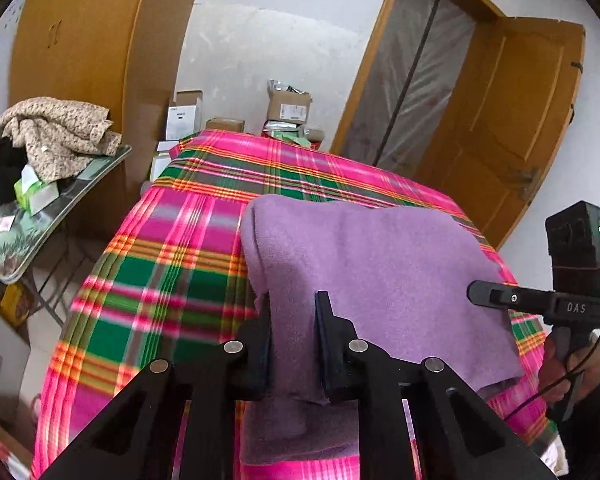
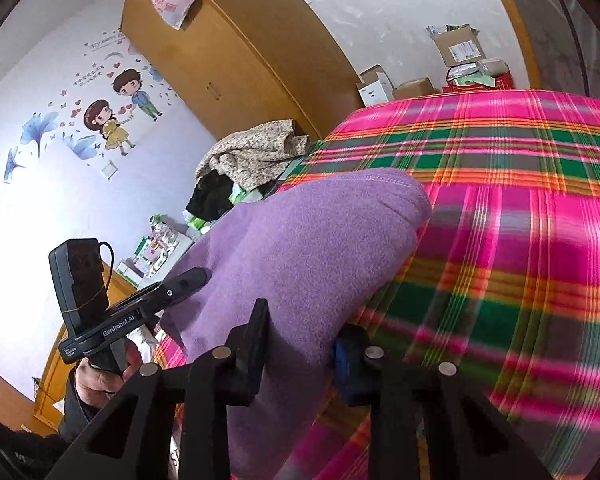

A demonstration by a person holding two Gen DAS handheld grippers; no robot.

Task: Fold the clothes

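A purple fleece garment (image 1: 380, 264) is held up over a bed with a pink and green plaid cover (image 1: 172, 264). My left gripper (image 1: 294, 308) is shut on the garment's near edge, cloth pinched between its two black fingers. In the right wrist view the same purple garment (image 2: 308, 248) bulges upward, and my right gripper (image 2: 304, 328) is shut on a thick fold of it; the right finger is partly hidden by the cloth. The right gripper's body (image 1: 540, 304) shows at the far right of the left wrist view, and the left gripper's body (image 2: 140, 304) at the left of the right wrist view.
A side table (image 1: 80, 184) left of the bed carries a beige speckled garment (image 1: 56, 132) and dark clothes. Cardboard boxes (image 1: 288, 110) stand beyond the bed's far end. A wooden wardrobe (image 2: 228, 60) and an open wooden door (image 1: 512, 120) flank the room.
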